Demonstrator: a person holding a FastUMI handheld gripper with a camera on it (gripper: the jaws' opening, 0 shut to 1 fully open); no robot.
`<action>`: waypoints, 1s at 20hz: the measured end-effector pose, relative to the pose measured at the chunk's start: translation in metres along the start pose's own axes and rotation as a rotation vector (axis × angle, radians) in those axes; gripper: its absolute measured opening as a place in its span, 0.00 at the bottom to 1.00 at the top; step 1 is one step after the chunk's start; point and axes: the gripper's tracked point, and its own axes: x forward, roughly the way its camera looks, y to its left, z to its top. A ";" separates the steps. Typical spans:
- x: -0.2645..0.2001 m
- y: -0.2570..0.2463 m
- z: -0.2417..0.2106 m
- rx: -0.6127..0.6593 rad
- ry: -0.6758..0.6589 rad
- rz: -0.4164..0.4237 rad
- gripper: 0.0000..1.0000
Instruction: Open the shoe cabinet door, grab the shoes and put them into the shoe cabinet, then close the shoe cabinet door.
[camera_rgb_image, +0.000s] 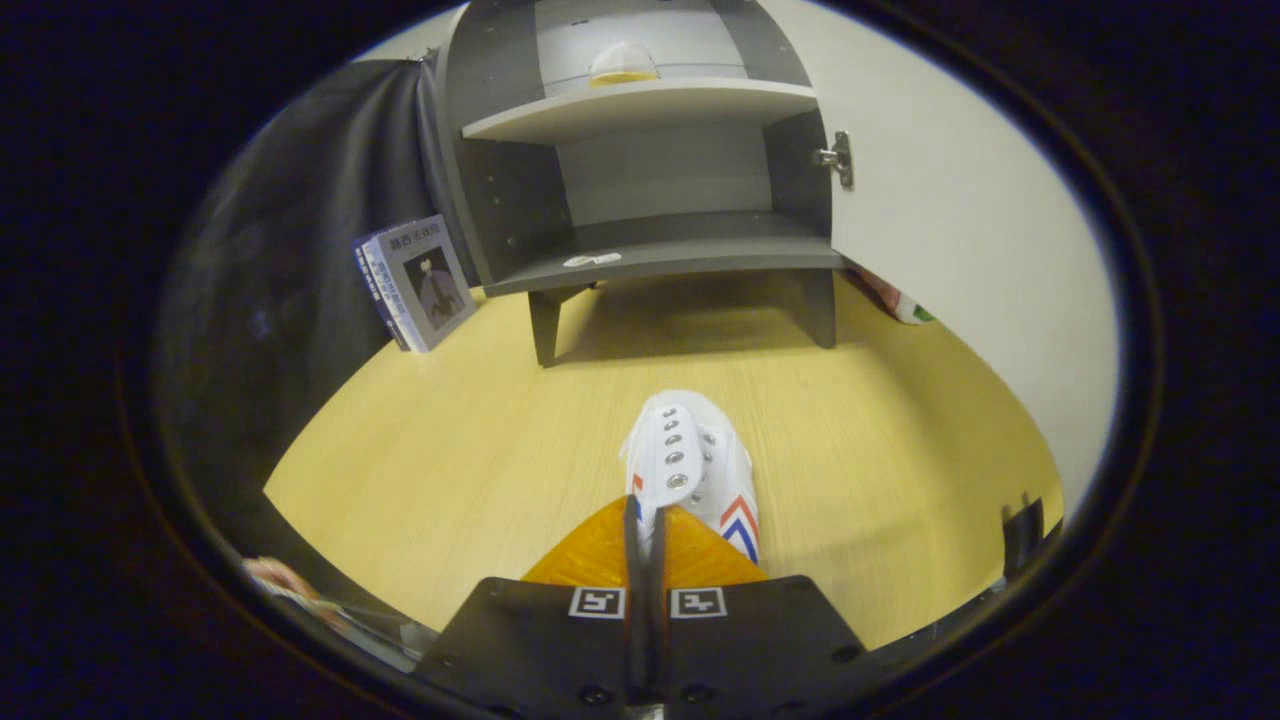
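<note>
Jaws of the gripper (646, 525) were pinching the white shoe (690, 465) by its rear edge, above the desk (450, 450), short of the open shoe cabinet (650, 190). Best to keep it level and aim for the bare lower shelf (680, 258). Upper shelf (640, 105) held another shoe (622, 65).

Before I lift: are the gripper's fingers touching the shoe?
Touching. In the gripper view the fingers are closed together on the shoe's near edge, which is pinched between them, with no gap showing.
</note>
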 end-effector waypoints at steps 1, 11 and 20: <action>-0.001 0.001 0.002 0.004 0.004 0.013 0.02; -0.009 0.002 0.009 0.029 -0.004 0.116 0.02; -0.051 0.007 0.080 -0.001 -0.083 0.109 0.03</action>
